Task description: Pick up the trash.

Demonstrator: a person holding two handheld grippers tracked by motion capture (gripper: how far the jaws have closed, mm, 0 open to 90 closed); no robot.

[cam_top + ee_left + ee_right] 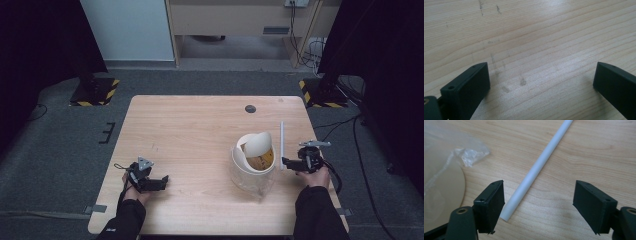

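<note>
A thin white straw (pixel 281 145) lies flat on the wooden table (pixel 190 130), right of a cream paper cup (pixel 254 160) that sits tilted in a clear plastic bag. My right gripper (pixel 287 162) is low at the straw's near end. In the right gripper view the straw (pixel 536 167) runs up between the open jaws (pixel 539 186), close beside the left one, and neither pad presses on it. My left gripper (pixel 164 181) rests near the table's front left. Its jaws (pixel 541 70) stand wide open over bare wood.
The crumpled plastic bag (pixel 471 153) and the cup's cream rim (pixel 441 195) lie just left of my right gripper. A dark round grommet (pixel 250 109) sits near the table's far edge. Cables trail on the floor at the right.
</note>
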